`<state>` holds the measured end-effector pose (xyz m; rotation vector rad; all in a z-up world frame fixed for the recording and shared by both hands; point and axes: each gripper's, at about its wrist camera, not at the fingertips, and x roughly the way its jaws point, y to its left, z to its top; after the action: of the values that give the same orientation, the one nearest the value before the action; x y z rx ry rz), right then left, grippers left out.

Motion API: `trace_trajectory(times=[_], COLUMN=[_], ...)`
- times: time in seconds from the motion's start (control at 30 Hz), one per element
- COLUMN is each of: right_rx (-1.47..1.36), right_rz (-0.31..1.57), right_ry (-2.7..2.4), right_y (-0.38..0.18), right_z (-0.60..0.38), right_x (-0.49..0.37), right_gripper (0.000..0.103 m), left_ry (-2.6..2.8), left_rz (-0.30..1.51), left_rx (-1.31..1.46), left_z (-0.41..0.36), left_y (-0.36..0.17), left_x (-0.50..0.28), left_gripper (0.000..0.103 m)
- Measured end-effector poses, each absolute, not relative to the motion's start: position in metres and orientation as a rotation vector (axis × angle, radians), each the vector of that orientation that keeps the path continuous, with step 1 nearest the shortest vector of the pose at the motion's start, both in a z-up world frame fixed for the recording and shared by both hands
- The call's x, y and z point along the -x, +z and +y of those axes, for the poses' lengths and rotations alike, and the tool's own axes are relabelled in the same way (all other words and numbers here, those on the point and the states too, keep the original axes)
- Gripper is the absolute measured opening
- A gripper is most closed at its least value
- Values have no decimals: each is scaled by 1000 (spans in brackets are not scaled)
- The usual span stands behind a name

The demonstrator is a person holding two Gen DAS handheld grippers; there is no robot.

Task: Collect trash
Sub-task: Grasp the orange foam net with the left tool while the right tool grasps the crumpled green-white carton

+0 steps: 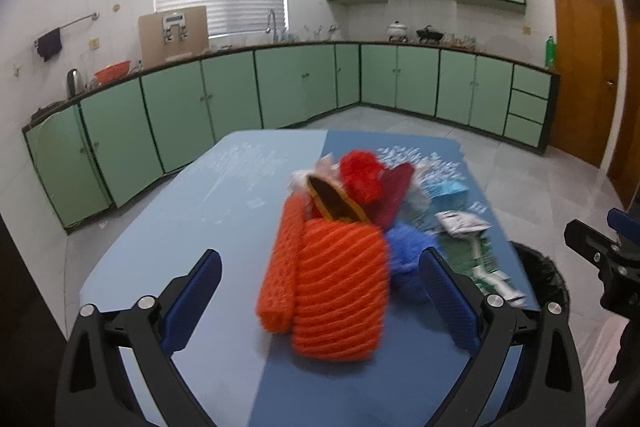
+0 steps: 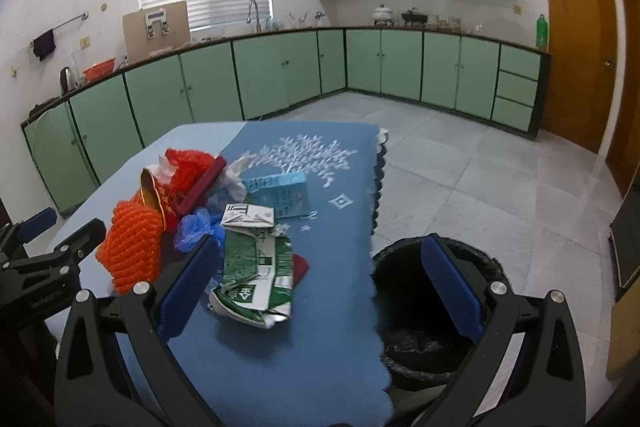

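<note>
Trash lies heaped toward the right edge of the blue surface (image 2: 320, 347): orange foam netting (image 1: 336, 291), red netting (image 1: 362, 175), a blue plastic bag (image 2: 196, 227), a light blue carton (image 2: 280, 193) and a flattened green-and-white carton (image 2: 254, 267). Left gripper (image 1: 320, 291) is spread wide, its fingers to either side of the orange netting, holding nothing. Right gripper (image 2: 320, 291) is likewise wide apart and empty, over the surface's right edge. Black-lined bin (image 2: 424, 307) stands on the floor just beside that edge.

Left hand-held gripper (image 1: 320, 291) and right hand-held gripper (image 2: 320, 283) both gape wide.
</note>
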<state>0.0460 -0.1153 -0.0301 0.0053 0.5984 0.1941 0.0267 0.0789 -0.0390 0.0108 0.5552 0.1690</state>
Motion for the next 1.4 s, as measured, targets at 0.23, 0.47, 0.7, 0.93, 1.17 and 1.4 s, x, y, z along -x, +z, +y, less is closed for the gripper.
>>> trace_trajectory(times=[0.23,0.47,0.7,0.93,1.17,1.4], right_rx=[-21,-31,-5,-7,-14,-6], right_rz=[657,666,662,641,656,674], right_ry=[259,254,262,282,266,252], right_y=[-53,-56,-59,-59,-59,-59], right_z=[-93,-95,-99,-96,-100,-99], right_x=[-76,-92,-95,-93,-93,-94], right_gripper=[98,95,95,95,95,95], left_ry=[190,136,105,128,164,129], left_rz=[600,643,666,656,633,605], left_rx=[-6,28,2,-37,-54,-37], left_z=[95,97,79,67,62,60], left_y=[-57,-72,-83,-87,-83,-69], left_x=[-36,-50,-66,-68,-59,-47], left_gripper=[97,97,97,72,48,34])
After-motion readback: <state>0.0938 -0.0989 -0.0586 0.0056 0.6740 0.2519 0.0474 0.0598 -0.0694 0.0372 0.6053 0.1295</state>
